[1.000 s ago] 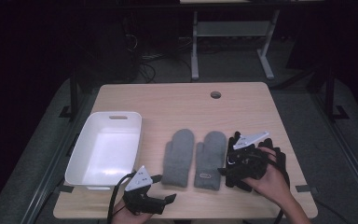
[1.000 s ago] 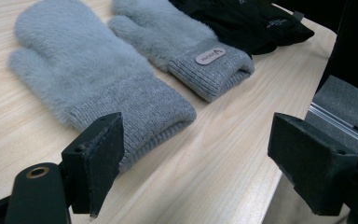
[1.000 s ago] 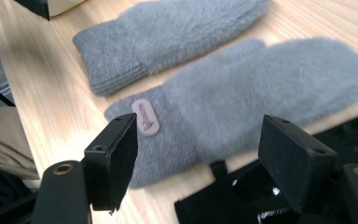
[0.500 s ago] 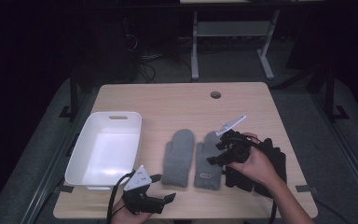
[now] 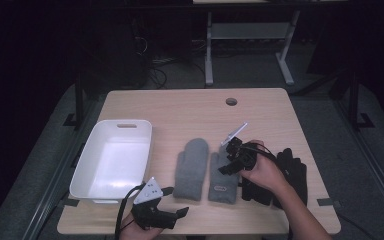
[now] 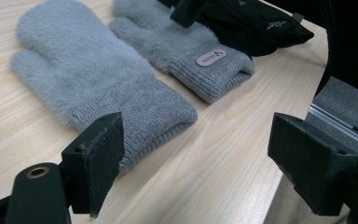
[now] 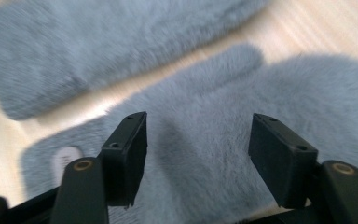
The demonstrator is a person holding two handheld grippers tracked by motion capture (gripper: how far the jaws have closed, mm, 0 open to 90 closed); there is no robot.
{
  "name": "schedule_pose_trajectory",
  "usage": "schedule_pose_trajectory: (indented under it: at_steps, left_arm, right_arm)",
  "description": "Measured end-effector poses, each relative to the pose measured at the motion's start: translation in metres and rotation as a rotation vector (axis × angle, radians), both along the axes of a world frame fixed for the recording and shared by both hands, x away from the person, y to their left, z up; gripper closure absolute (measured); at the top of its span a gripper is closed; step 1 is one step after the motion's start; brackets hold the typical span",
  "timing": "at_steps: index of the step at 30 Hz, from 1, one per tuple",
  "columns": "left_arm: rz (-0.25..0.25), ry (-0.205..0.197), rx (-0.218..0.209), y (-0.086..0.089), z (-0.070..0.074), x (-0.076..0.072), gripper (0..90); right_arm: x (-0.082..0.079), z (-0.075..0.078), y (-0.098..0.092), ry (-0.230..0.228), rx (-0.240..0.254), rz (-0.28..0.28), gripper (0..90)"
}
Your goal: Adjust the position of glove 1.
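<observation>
Two grey fuzzy mittens lie side by side on the wooden table: the left mitten (image 5: pixel 191 167) (image 6: pixel 88 79) (image 7: pixel 98 46) and the right mitten (image 5: pixel 223 182) (image 6: pixel 186 46) (image 7: pixel 270 88), which has a small label at the cuff. My right gripper (image 5: pixel 226 164) (image 7: pixel 198 140) points down over the right mitten. Its jaws have just been closing a little, with the fur below and between them, but the pads do not press on it. My left gripper (image 5: pixel 176 201) (image 6: pixel 200 144) rests open at the table's front edge, facing the mitten cuffs, with nothing between its jaws.
A white empty tray (image 5: pixel 92 165) stands at the left. A pair of black gloves (image 5: pixel 292 172) (image 6: pixel 251 21) lies right of the mittens, under the person's right hand. A cable hole (image 5: pixel 231 101) sits near the table's far edge.
The right gripper has moved left from above the black gloves to over the right grey mitten and tipped down toward it. The left gripper has stayed put.
</observation>
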State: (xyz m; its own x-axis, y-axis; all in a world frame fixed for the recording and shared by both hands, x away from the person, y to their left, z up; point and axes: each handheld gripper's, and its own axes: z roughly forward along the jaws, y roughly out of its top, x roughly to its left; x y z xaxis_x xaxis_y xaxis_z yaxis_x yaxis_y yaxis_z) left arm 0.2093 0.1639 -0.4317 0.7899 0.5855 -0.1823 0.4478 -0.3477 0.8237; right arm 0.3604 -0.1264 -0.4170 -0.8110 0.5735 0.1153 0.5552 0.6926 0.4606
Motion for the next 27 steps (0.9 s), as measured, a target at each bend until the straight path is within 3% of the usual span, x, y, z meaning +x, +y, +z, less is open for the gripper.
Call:
schedule_pose_trajectory:
  at_steps: [1, 2, 7, 11, 22, 27]
  left_arm:
    - [0.001, 0.002, -0.002, 0.0, 0.0, 0.0, 18.4]
    - [0.001, 0.002, -0.003, 0.001, 0.0, 0.0, 18.4]
    - [0.005, -0.001, -0.01, 0.0, 0.0, 0.001, 18.4]
    - [-0.002, 0.005, -0.004, -0.001, -0.001, 0.001, 18.4]
    - [-0.005, 0.003, -0.009, -0.001, -0.001, 0.001, 18.4]
    - [-0.004, 0.007, -0.01, 0.0, -0.001, 0.002, 18.4]
  right_arm:
    - [0.001, -0.004, 0.002, 0.002, -0.018, -0.003, 38.5]
    - [0.003, -0.015, 0.005, 0.009, -0.068, -0.003, 40.6]
    - [-0.004, -0.022, 0.013, -0.042, -0.103, 0.004, 45.7]
    - [-0.005, -0.022, 0.014, -0.026, -0.12, -0.008, 49.5]
    - [-0.001, -0.022, 0.014, 0.028, -0.11, -0.018, 62.4]
    - [-0.002, -0.022, 0.014, 0.024, -0.114, -0.005, 72.6]
